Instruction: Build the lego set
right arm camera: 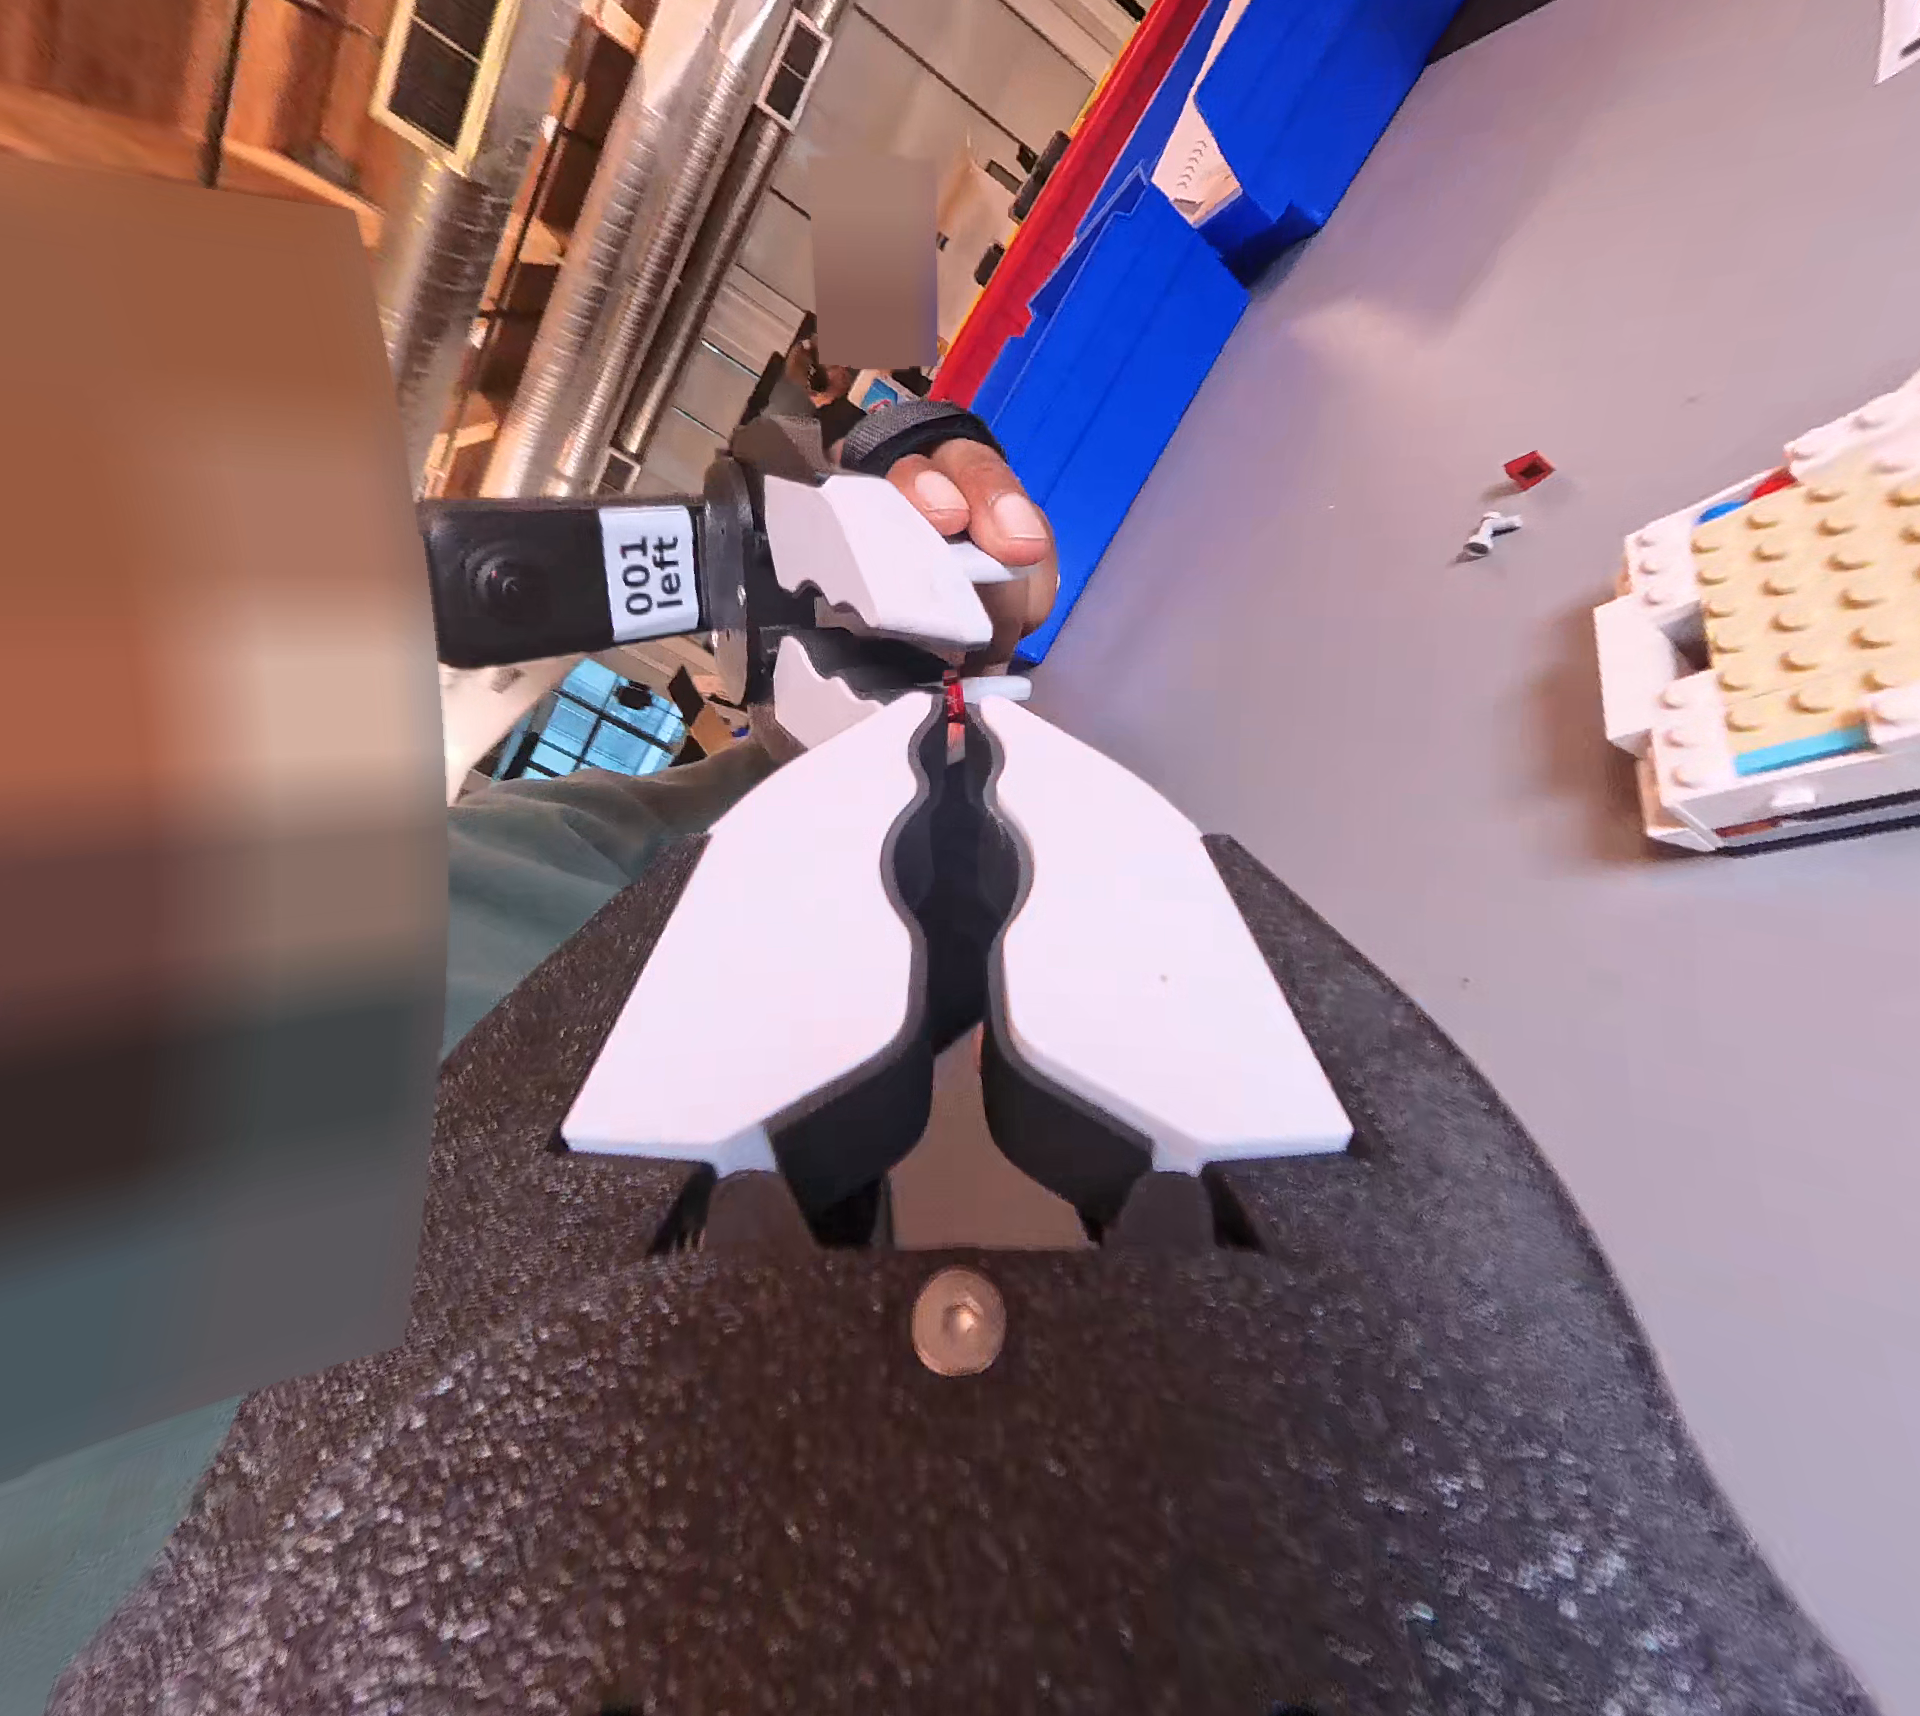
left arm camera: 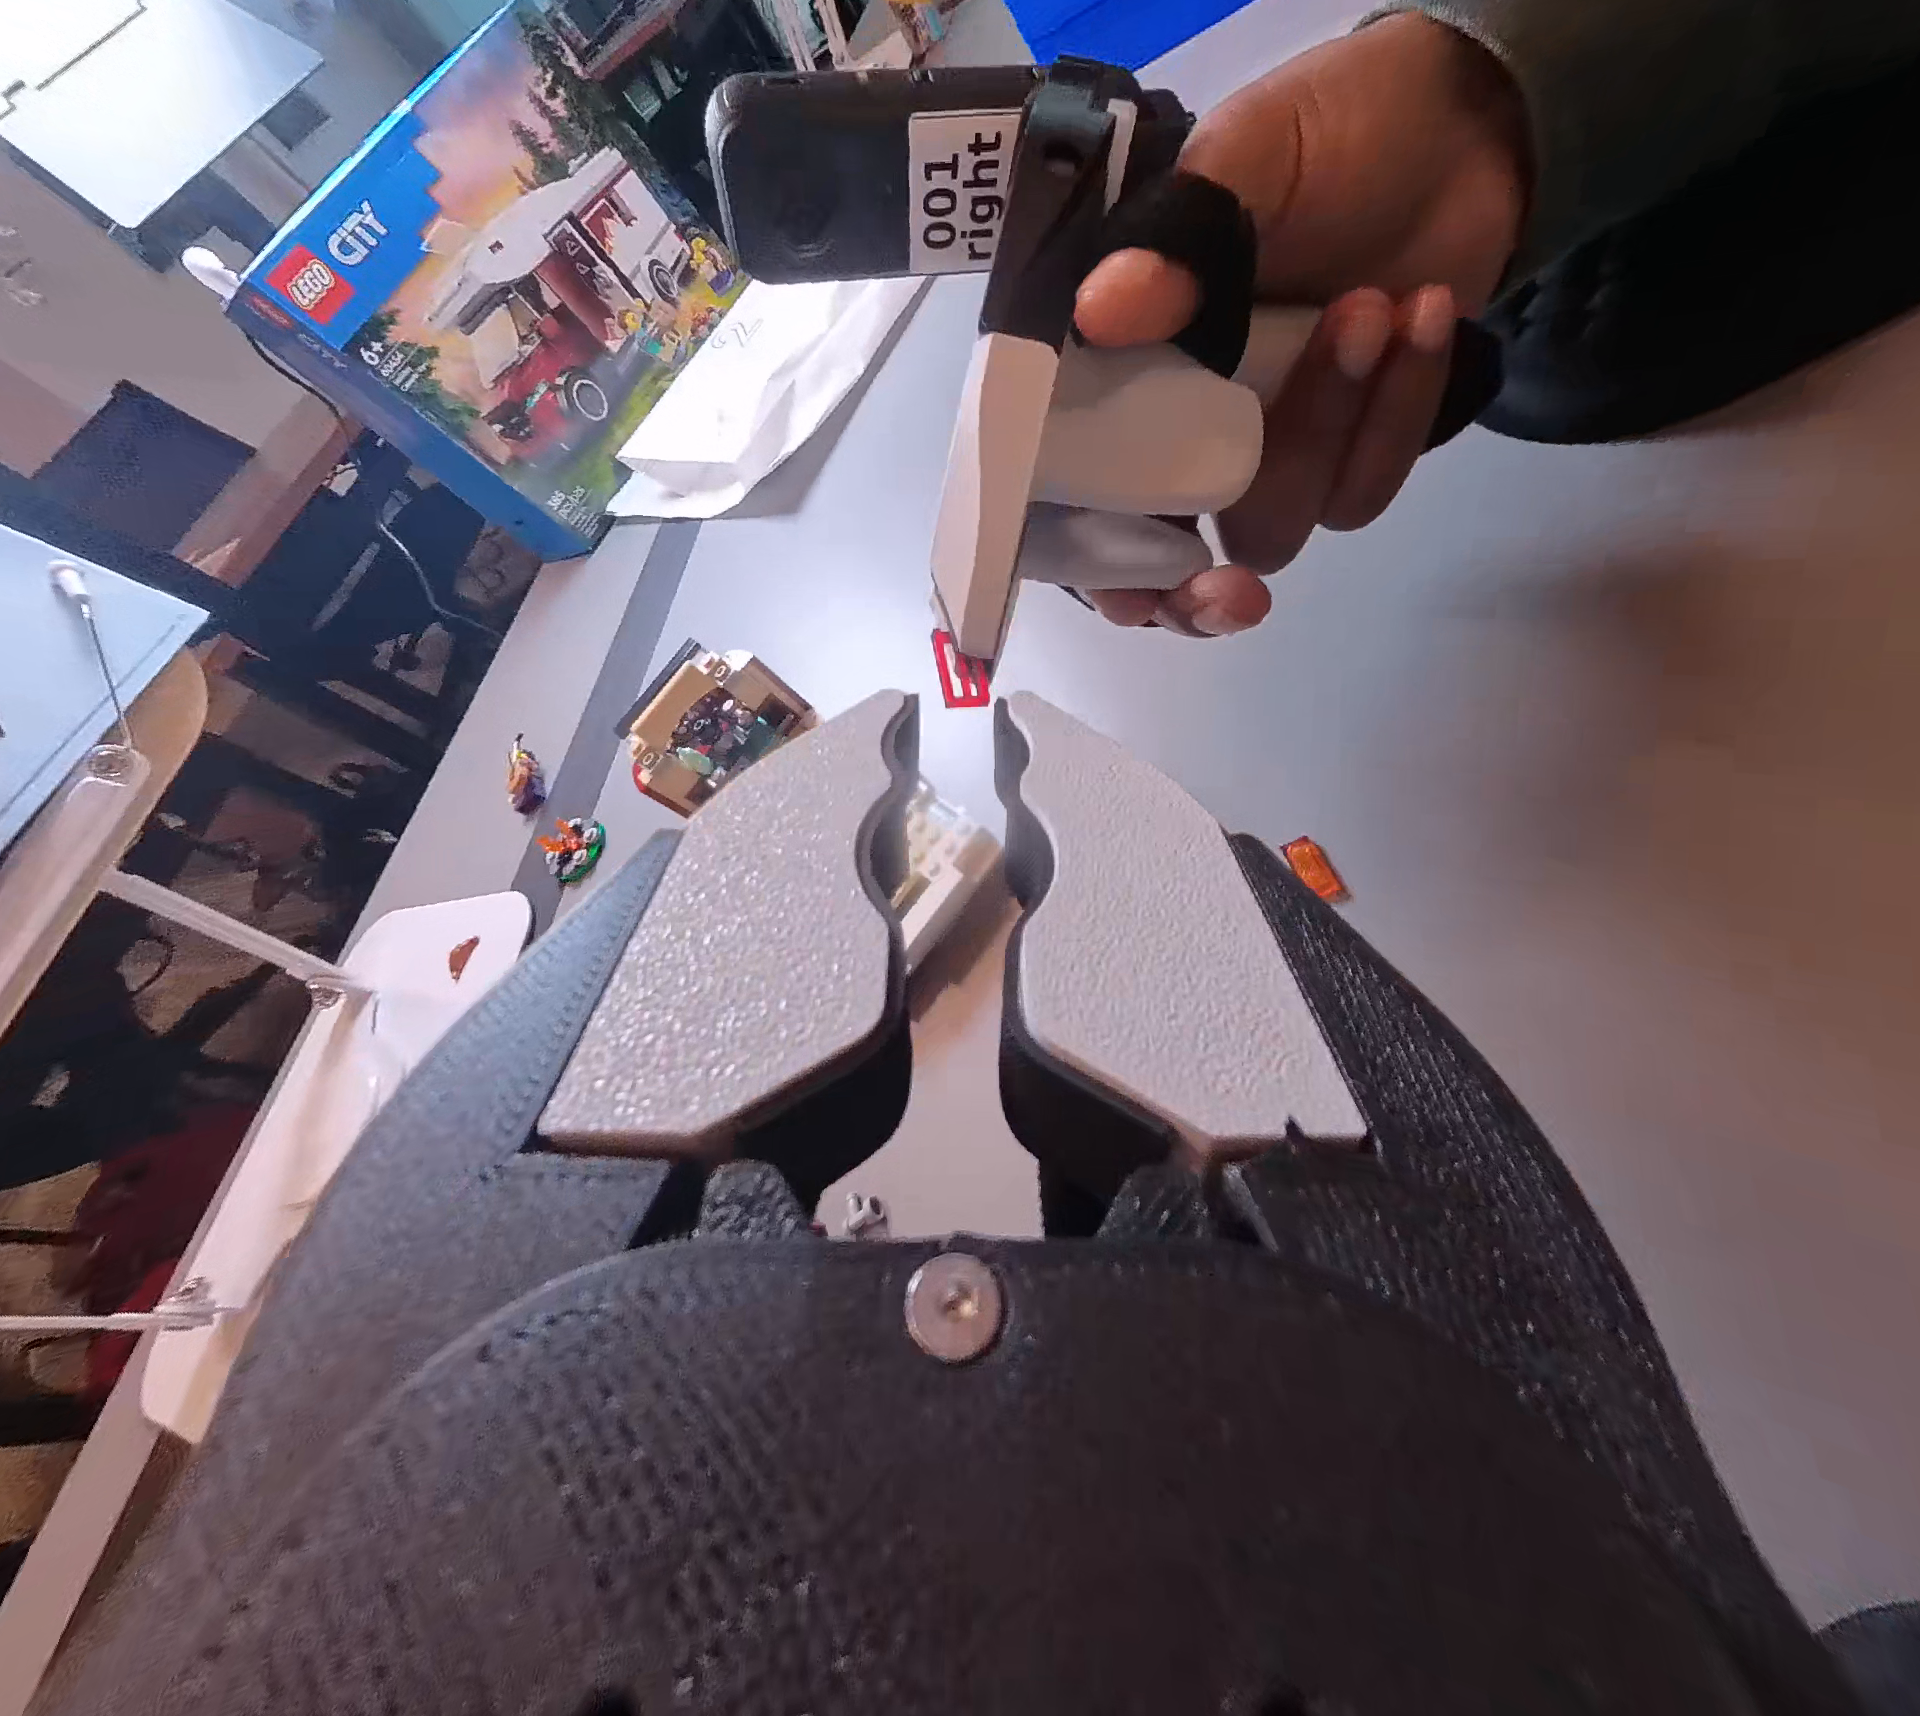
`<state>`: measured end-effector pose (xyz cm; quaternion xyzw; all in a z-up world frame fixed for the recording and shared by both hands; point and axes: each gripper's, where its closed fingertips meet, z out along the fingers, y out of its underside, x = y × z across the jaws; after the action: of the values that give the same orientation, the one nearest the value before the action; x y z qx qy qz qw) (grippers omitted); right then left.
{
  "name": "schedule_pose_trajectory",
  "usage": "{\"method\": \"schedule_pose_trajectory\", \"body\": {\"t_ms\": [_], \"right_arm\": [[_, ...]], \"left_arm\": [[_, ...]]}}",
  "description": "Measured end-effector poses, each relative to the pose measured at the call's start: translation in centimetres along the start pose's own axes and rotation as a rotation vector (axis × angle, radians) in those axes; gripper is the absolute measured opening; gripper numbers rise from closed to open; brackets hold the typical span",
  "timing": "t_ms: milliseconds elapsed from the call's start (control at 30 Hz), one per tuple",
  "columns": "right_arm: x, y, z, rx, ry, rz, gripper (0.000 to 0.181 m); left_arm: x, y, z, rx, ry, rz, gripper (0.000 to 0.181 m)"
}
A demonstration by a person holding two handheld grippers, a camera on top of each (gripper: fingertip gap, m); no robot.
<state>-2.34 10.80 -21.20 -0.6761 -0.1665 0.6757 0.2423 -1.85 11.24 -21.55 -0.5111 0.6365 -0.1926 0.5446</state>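
My right gripper [right arm camera: 954,705] is shut on a small red piece [right arm camera: 953,719], held in the air above the grey table [right arm camera: 1455,1043]. In the left wrist view the right gripper [left arm camera: 977,643] comes in from above with the red piece [left arm camera: 961,679] at its tips. My left gripper [left arm camera: 958,712] is open with a narrow gap and empty, its fingertips just under the red piece. It shows in the right wrist view [right arm camera: 935,664] too. A white and tan build [right arm camera: 1787,658] lies on the table to the right; part of it shows behind my left fingers [left arm camera: 940,866].
The set's box [left arm camera: 468,295] and a white paper bag [left arm camera: 769,388] lie at the back. A small tan build [left arm camera: 717,731], two minifigures [left arm camera: 528,773] and an orange piece [left arm camera: 1314,866] sit nearby. Small red [right arm camera: 1527,469] and white [right arm camera: 1491,528] pieces lie loose. Blue bins [right arm camera: 1143,264] stand behind. Only a small space, under 4 cm, lies between the two pairs of fingers. Both grippers' tips are roughly 20 cm from the small tan build [left arm camera: 717,731].
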Motion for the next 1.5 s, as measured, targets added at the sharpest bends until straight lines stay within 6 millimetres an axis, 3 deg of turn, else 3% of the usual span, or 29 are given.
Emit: {"method": "schedule_pose_trajectory", "body": {"t_ms": [300,400,533,667,767,867,1000,1500], "right_arm": [[0.2,-0.2,-0.1,0.022,0.000,0.051,0.003],[0.4,-0.1,-0.2,-0.009,0.011,-0.010,0.007],[1.1,0.5,-1.1,-0.156,0.119,-0.362,0.018],[3.4,3.7,-2.8,-0.466,0.270,-0.760,0.018],[5.0,6.3,-2.9,-0.633,0.308,-0.896,0.018],[5.9,7.6,-2.4,-0.703,0.318,-0.926,0.018],[6.7,7.9,-2.4,-0.731,0.330,-0.915,0.017],[7.7,8.7,-2.2,-0.898,0.372,-1.000,0.011]], "left_arm": [[-0.1,-0.1,0.2,0.006,-0.038,0.023,0.008],[0.1,0.1,0.3,0.013,-0.008,-0.044,0.008],[1.6,1.1,0.6,-0.008,0.152,-0.296,0.008],[3.7,3.7,1.5,-0.130,0.237,-0.483,0.008],[5.5,5.0,2.2,-0.215,0.270,-0.521,0.008],[6.9,5.7,2.7,-0.276,0.294,-0.501,0.008],[8.1,6.2,2.9,-0.319,0.315,-0.487,0.007],[9.0,6.9,3.1,-0.372,0.323,-0.450,0.008]]}}
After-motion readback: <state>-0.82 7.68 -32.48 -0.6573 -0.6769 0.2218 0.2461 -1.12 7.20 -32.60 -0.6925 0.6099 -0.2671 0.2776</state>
